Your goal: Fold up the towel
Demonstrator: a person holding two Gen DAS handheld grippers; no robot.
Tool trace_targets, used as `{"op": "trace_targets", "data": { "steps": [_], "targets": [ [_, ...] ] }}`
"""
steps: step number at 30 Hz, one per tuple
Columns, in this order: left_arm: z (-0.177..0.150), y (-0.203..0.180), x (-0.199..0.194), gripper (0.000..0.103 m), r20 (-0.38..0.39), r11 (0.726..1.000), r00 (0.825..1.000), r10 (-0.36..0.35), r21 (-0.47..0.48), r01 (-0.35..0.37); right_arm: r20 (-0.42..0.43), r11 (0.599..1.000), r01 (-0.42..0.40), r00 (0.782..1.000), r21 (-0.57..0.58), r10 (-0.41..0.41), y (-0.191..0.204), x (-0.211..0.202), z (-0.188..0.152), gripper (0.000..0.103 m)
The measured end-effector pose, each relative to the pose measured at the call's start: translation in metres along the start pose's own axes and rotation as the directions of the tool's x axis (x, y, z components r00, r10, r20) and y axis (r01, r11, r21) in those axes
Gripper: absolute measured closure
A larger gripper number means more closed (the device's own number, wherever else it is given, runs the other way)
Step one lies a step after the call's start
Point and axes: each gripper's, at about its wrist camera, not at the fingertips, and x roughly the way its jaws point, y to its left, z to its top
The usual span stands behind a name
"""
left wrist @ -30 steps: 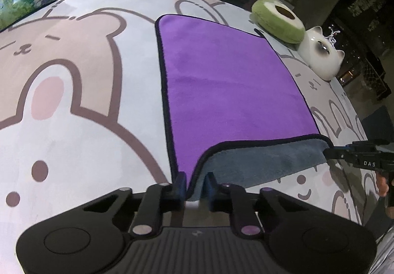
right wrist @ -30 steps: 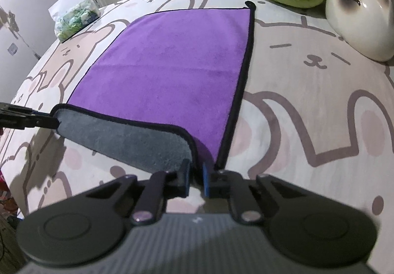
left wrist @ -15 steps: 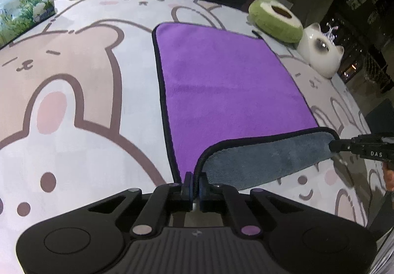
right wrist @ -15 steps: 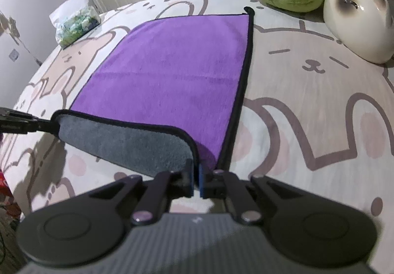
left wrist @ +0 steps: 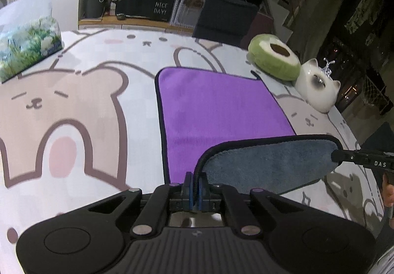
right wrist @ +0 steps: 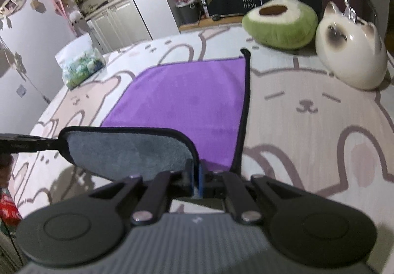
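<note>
Two near corners of the towel (left wrist: 221, 106) are already in your grip. From the left wrist view, your left gripper (left wrist: 193, 181) has its fingers (left wrist: 187, 184) closed on the near left corner, black piping running up out of the pinch. That edge is lifted off the desk (left wrist: 73, 92), grey underside showing, and the right gripper (left wrist: 344, 156) holds the other end of it. Most of the purple cloth lies flat, reaching toward the avocado (left wrist: 273, 56) and cat (left wrist: 316, 85).

From the right wrist view, your right gripper (right wrist: 195, 175) is likewise closed on the near right corner, with the left gripper (right wrist: 49, 143) at the far end of the raised edge. This towel looks soft, light and limp, so it will likely sag between your holds; keep the edge taut. The hemmed corners look like the surest places to hold.
</note>
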Motion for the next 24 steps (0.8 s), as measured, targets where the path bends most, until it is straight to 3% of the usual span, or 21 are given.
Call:
{"op": "trace_targets", "data": {
  "steps": [10,24],
  "targets": [
    [0.041,-0.005,0.007,0.099,0.043,0.997,0.999,0.013,0.075,-0.016,0.057,1.000,0.011,0.998,-0.007,-0.011,-0.007,0.002,0.033,0.099],
    [0.095,0.011,0.037,0.099,0.073,0.996,0.996,0.042,0.077,-0.047,0.105,1.000,0.020,0.994,-0.019,-0.018,-0.017,0.032,0.084,0.099]
  ]
}}
